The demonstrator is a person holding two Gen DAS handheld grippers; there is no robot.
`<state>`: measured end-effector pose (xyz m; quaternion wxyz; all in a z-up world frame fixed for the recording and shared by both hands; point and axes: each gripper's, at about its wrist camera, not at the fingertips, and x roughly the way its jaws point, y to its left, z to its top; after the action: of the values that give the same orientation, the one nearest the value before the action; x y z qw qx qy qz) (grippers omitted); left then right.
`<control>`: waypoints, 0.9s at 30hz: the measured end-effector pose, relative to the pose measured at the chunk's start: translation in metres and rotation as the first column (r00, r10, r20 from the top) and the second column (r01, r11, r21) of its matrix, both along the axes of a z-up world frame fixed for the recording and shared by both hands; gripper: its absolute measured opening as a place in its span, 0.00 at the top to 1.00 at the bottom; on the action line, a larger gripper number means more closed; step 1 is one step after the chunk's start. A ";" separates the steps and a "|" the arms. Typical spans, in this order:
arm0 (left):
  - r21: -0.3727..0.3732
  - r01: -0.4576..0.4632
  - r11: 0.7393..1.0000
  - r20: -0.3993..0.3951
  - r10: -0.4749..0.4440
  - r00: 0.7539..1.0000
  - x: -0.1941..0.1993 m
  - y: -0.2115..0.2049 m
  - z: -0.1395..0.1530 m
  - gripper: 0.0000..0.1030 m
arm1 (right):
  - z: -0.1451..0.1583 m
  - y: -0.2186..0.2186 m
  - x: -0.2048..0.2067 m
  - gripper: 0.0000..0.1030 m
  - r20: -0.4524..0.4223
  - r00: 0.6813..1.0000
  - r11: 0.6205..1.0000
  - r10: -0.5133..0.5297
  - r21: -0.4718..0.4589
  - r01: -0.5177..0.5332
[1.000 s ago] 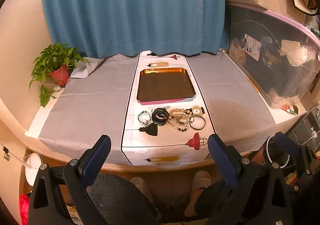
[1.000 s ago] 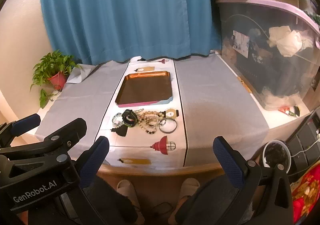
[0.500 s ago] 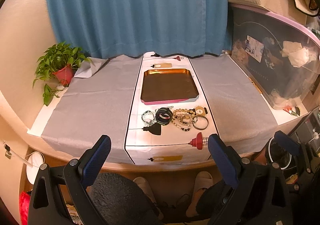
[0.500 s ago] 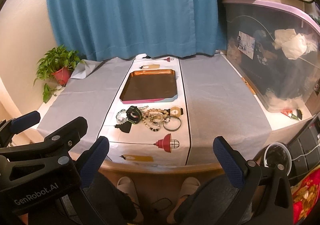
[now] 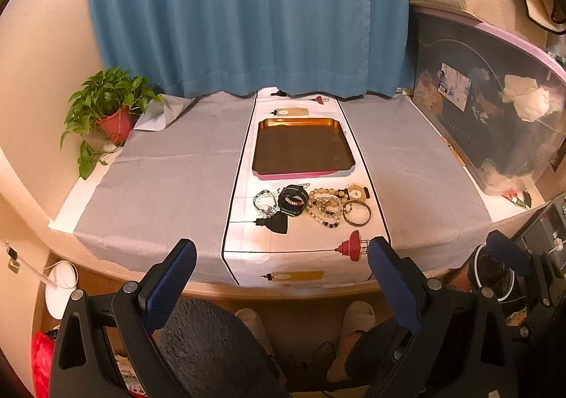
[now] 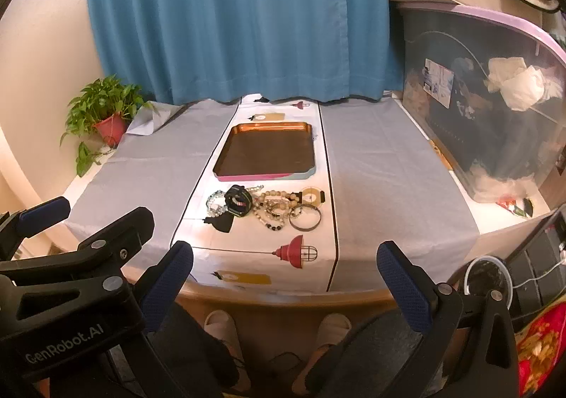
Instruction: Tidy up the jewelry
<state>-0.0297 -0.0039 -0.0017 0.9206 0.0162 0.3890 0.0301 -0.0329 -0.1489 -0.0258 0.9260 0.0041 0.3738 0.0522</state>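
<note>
Here, both grippers hang short of the table's near edge, off the surface. Left gripper (image 5: 281,253): jaws spread wide, nothing between them. Right gripper (image 6: 284,256): jaws likewise wide apart, empty; it sits just right of the left one, whose black frame fills the lower left of the right wrist view.

Jewelry pile (image 5: 313,204) lies on the white table runner (image 5: 304,249), just in front of the tray (image 5: 302,174), not in it. In the pile: pale bead bracelet (image 5: 265,202) at left, dark band (image 5: 292,200) beside it, tan bead strands (image 5: 323,209) in the middle, thin bangle (image 5: 357,213) at right. Strands overlap; count unclear.

Tray interior dark, rim copper-coloured, near edge pink. Potted plant (image 5: 113,113) at far left of table, blue curtain (image 5: 247,16) behind.
</note>
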 end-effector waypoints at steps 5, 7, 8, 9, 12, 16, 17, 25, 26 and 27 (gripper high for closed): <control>0.016 -0.006 1.000 0.004 0.006 1.000 0.000 0.000 0.000 0.06 | -0.003 0.000 0.000 0.00 -0.008 1.000 1.000 0.003 0.017 -0.002; 0.015 -0.006 1.000 0.001 0.006 1.000 0.002 0.001 0.000 0.06 | -0.004 0.000 0.000 0.00 -0.009 1.000 1.000 0.003 0.018 -0.002; 0.012 -0.007 1.000 -0.002 0.007 1.000 0.003 0.002 -0.001 0.06 | -0.004 0.000 0.000 0.00 -0.008 1.000 1.000 0.004 0.014 -0.004; 0.009 -0.007 1.000 -0.005 0.007 1.000 0.005 0.003 -0.001 0.06 | -0.004 0.000 0.000 0.00 -0.007 1.000 1.000 0.004 0.011 -0.004; 0.007 -0.005 1.000 -0.008 0.005 1.000 0.008 0.005 0.000 0.06 | -0.006 -0.001 -0.001 0.00 -0.002 1.000 1.000 0.006 0.000 -0.006; 0.013 -0.014 1.000 0.000 0.014 1.000 -0.001 0.003 -0.007 0.06 | -0.008 -0.001 -0.003 0.00 -0.005 1.000 1.000 0.008 0.014 -0.008; 0.013 -0.015 1.000 -0.001 0.015 1.000 -0.001 0.003 -0.007 0.06 | -0.008 -0.001 -0.003 0.00 -0.007 1.000 1.000 0.008 0.015 -0.008; 0.016 -0.015 1.000 -0.004 0.015 1.000 -0.006 0.000 -0.015 0.06 | -0.010 0.000 -0.003 0.00 -0.006 1.000 1.000 0.008 0.015 -0.008; 0.014 -0.015 1.000 -0.008 0.015 1.000 -0.006 0.001 -0.016 0.06 | -0.011 0.000 -0.002 0.00 -0.010 1.000 1.000 0.010 0.017 -0.010; 0.012 -0.013 1.000 -0.011 0.014 1.000 -0.005 0.002 -0.018 0.06 | -0.013 0.000 -0.001 0.00 -0.013 1.000 1.000 0.012 0.023 -0.012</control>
<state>-0.0347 -0.0022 -0.0193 0.9181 0.0194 0.3940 0.0386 -0.0343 -0.1490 -0.0384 0.9231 0.0127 0.3794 0.0620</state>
